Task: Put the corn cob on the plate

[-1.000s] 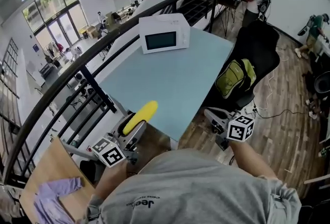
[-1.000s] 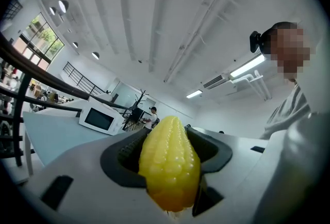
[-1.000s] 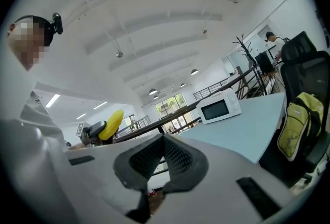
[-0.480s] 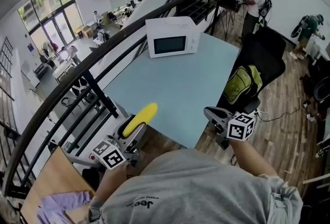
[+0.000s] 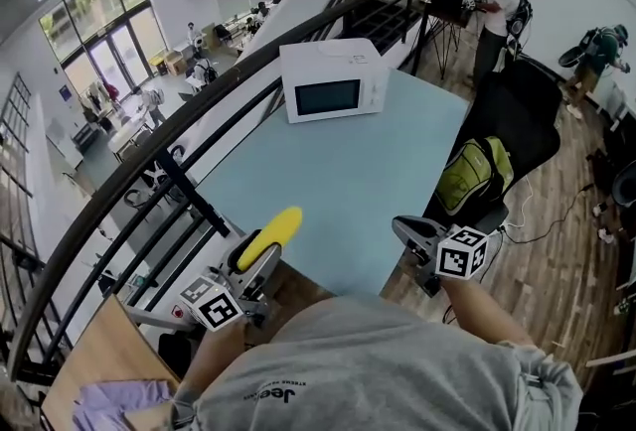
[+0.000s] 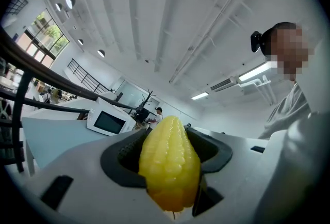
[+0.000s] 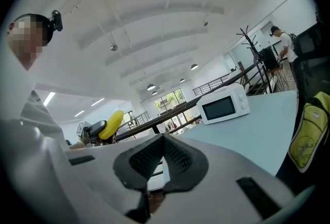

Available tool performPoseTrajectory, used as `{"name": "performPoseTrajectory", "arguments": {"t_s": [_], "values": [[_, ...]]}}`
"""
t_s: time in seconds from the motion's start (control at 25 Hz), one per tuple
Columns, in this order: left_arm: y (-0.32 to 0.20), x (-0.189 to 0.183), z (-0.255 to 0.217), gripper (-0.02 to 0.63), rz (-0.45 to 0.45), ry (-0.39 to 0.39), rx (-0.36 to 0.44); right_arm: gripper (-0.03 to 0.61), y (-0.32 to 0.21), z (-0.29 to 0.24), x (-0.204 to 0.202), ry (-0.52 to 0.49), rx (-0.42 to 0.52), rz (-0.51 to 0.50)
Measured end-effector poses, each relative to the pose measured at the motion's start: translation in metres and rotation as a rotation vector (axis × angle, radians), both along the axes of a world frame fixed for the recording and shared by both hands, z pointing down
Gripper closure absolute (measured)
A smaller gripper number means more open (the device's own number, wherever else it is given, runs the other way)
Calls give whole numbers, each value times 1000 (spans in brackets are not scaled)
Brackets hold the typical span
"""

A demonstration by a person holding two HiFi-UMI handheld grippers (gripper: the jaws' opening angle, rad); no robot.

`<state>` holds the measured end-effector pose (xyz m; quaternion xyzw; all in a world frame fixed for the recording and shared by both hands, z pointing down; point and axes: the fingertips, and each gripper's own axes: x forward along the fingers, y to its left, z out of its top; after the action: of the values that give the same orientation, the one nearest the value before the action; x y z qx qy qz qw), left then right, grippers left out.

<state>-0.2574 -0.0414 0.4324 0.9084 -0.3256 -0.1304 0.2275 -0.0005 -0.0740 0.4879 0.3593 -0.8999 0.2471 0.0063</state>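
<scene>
Corn cob (image 6: 170, 166) filled the left tool (image 5: 253, 260). Both dark pads pressed on its yellow sides. Its pointed end stuck out past the tips, and its thick end sat deep between the jaws, close to the tool's body. Behind these jaws, toward the person, this tool's marker cube (image 5: 212, 303) faced up.

The right tool (image 5: 412, 232) was clenched on nothing. Its ribbed pads met at the tips, with only a thin slit behind them. Its own marker cube (image 5: 461, 253) sat just behind, at the person's wrist. The two tools were well apart, both held out in front of the person's grey shirt (image 5: 378, 369). From the right tool, the cob was seen far off to the left.

Just ahead of both tools was the near edge of the pale blue bench (image 5: 338, 181). In the head view the cob's tip overlapped this edge. At the far end of the bench, ahead of the tools, stood a white microwave (image 5: 331, 79) with its dark door turned toward them.

To the right of the right tool, a black chair (image 5: 517, 111) carried a yellow-green backpack (image 5: 477, 176). To the left of the left tool, a dark railing (image 5: 199, 111) ran along the bench's side. Behind and left of that tool lay a purple cloth (image 5: 109, 399) on a wooden surface (image 5: 89, 340).
</scene>
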Motion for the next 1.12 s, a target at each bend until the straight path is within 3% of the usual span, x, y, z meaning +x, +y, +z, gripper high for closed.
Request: {"name": "performPoseTrajectory", "arguments": {"t_s": [0.32, 0.6, 0.8, 0.92, 1.12], "values": [[-45, 67, -25, 354, -63, -66, -24, 561, -78, 6, 67, -117, -8, -37], [-96, 123, -26, 354, -96, -112, -85, 561, -161, 21, 106, -162, -8, -93], [-120, 104, 16, 354, -83, -117, -161, 561, -184, 61, 92, -150, -74, -61], [-152, 92, 47, 354, -28, -116, -189, 561, -205, 68, 79, -116, -68, 0], [-207, 85, 48, 354, 77, -157, -145, 561, -205, 44, 56, -95, -45, 72]]}}
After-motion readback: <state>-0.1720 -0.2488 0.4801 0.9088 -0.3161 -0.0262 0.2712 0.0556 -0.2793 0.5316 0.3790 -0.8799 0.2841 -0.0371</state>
